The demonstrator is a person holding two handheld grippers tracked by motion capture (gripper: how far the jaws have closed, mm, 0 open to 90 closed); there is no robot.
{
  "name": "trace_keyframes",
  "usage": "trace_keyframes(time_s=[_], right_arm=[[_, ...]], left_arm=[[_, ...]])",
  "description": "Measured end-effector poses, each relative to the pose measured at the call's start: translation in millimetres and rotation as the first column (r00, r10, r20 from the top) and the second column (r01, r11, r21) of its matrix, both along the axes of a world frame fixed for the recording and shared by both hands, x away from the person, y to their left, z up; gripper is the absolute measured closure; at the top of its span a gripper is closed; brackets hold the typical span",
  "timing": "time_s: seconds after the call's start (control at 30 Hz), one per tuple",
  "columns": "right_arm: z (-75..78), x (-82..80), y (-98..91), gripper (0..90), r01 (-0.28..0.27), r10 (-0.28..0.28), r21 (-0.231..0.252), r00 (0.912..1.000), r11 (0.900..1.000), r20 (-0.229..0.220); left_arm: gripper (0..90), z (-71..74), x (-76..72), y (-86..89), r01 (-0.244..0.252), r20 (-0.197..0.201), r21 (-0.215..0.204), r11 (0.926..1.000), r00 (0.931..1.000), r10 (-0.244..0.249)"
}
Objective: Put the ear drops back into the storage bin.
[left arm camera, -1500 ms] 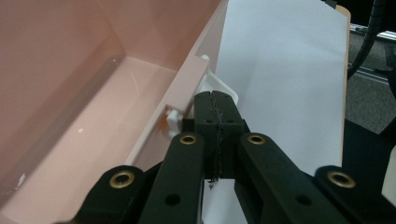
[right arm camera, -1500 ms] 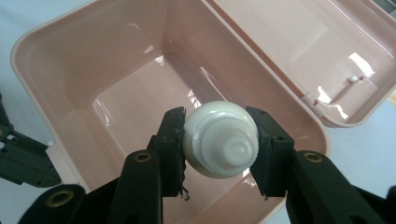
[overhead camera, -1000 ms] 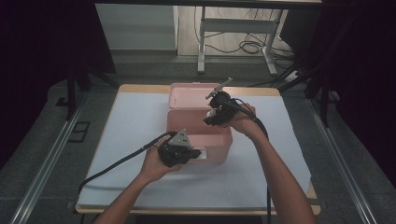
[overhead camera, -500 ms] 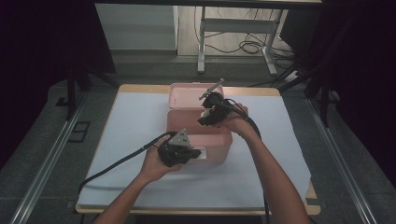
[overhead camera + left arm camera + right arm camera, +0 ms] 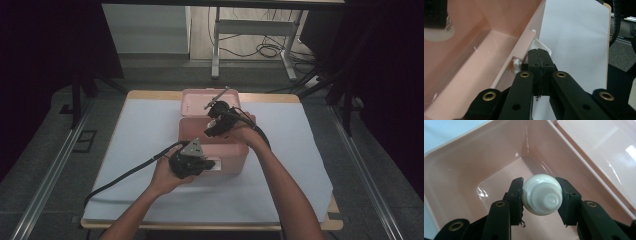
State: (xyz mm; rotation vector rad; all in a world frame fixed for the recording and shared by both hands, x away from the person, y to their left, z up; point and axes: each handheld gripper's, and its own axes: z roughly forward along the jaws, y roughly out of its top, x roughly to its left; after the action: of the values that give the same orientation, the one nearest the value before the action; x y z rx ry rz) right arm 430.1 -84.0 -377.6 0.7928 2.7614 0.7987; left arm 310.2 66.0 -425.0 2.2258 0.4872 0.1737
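Left gripper [image 5: 192,161] jaws together, right gripper [image 5: 218,120] clamped.

The white bottle [image 5: 541,195] shows its capped end alone, its body hidden behind. In the left gripper view, the frame's top edge crops it [image 5: 436,22].

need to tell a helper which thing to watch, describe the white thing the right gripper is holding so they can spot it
Find the pink box in the middle of the white-covered table, with its lid open behind it. Over its open inside, the right gripper clamps a small white bottle by its sides. It is round with a ridged screw cap, the one white thing against pink walls.
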Motion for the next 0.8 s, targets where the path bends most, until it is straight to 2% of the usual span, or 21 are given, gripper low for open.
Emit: trace_keyframes(time_s=[0.1,0.8], right_arm=[[-2.5,1.3,2.5,60.0,0.001,-0.001,0.0,1.0,1.0,-0.008],[-16.0,8.0,20.2,60.0,-0.016,0.015,-0.021,0.9997,0.9997,-0.019]], left_arm=[[90.0,0.3,0.3,0.6,0.007,0.005,0.01,0.9999,1.0,-0.007],[90.0,0.0,-0.4,0.0,0.003,0.004,0.003,1.0,1.0,-0.003]])
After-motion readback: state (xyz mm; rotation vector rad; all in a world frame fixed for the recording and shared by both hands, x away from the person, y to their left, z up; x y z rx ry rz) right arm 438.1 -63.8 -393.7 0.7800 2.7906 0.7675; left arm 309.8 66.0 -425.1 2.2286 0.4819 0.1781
